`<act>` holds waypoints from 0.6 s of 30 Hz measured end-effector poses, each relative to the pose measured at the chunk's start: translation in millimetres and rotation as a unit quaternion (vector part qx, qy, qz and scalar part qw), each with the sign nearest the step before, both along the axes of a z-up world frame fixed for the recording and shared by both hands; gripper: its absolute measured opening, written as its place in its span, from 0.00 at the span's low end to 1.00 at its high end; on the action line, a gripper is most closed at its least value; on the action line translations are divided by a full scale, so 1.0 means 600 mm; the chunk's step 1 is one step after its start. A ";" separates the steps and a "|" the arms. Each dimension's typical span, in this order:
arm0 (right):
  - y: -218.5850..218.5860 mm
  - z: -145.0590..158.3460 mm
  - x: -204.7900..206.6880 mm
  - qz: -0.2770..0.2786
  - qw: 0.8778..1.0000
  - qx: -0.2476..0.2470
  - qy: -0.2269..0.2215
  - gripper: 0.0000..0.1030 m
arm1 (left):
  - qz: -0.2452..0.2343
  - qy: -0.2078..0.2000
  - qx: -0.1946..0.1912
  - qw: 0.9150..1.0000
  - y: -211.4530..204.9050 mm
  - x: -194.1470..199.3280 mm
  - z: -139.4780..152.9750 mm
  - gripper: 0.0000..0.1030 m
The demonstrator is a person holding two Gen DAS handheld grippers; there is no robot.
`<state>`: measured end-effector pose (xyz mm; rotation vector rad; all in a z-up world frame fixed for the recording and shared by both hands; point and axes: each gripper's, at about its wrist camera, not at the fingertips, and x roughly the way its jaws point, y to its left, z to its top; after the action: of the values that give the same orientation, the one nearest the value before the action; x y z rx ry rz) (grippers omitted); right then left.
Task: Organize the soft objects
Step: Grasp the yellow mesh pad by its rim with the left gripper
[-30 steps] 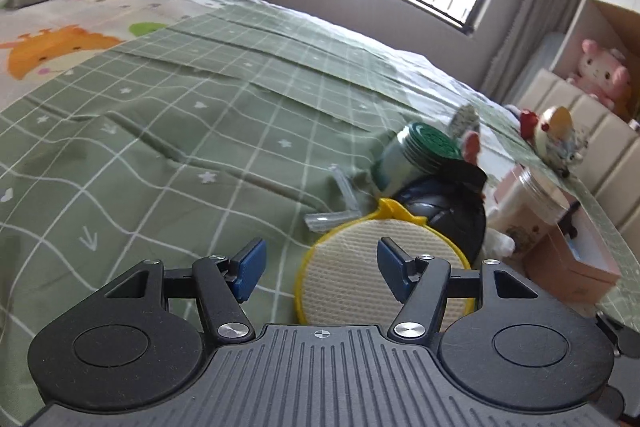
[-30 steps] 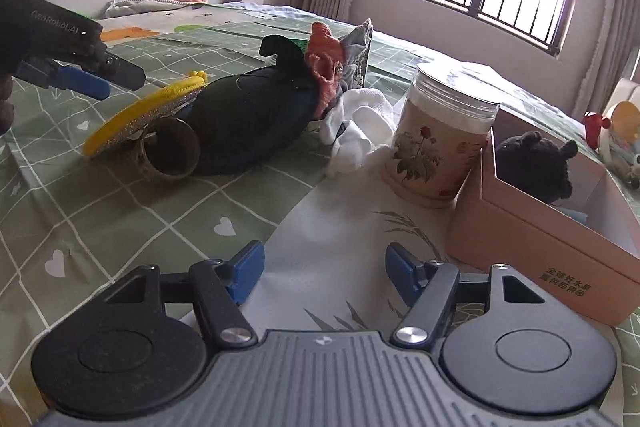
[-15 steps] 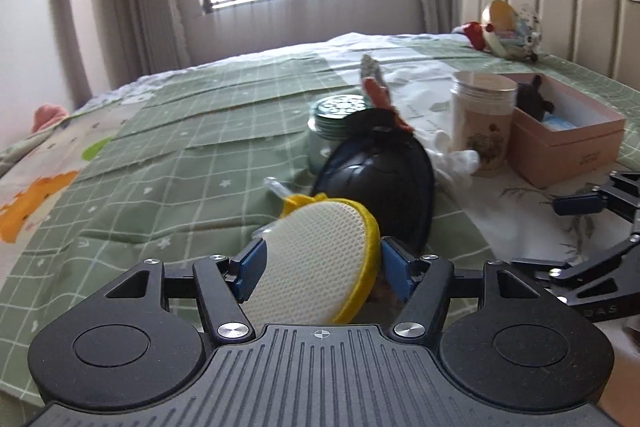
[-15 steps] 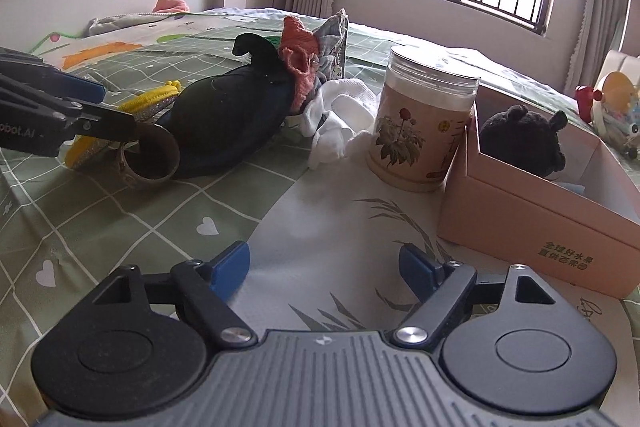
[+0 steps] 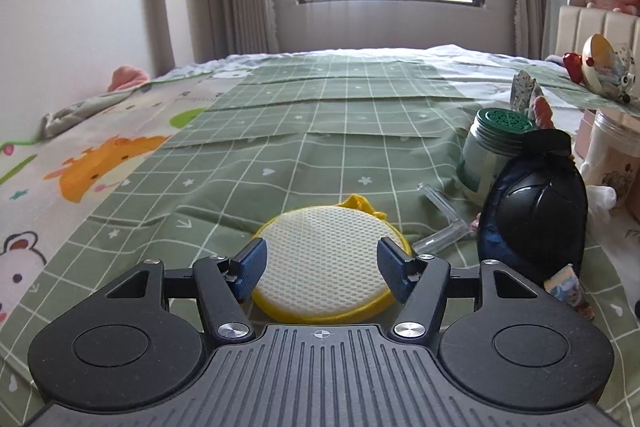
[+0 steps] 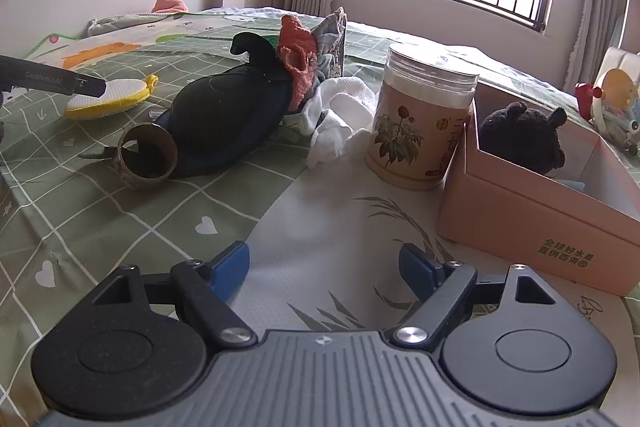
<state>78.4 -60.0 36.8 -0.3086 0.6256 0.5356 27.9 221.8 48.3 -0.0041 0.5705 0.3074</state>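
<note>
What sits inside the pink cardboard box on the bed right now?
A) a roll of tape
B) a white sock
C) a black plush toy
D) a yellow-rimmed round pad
C: in the right wrist view the black plush toy sits in the pink cardboard box, while the yellow-rimmed round pad, the white sock and the roll of tape all lie out on the bedspread.

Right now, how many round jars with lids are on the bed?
2: a green-lidded glass jar behind the black pouch, and a clear-lidded flower-print jar beside the pink cardboard box. Others may be hidden.
</note>
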 end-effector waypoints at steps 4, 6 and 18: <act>0.000 -0.001 0.001 0.000 1.000 0.000 0.001 0.81 | -0.003 -0.026 -0.134 0.991 0.060 -0.001 0.024 0.66; 0.000 -0.002 0.005 -0.002 1.000 0.001 0.005 0.82 | 0.038 -0.027 -0.172 0.984 0.102 0.002 0.030 0.63; 0.152 0.092 0.032 0.093 0.993 0.059 0.032 0.22 | 0.008 0.005 -0.335 0.942 0.193 0.009 -0.027 0.61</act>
<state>97.7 30.9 92.1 -0.2401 0.6272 0.7606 33.3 337.6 32.4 -0.6672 0.6629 0.1162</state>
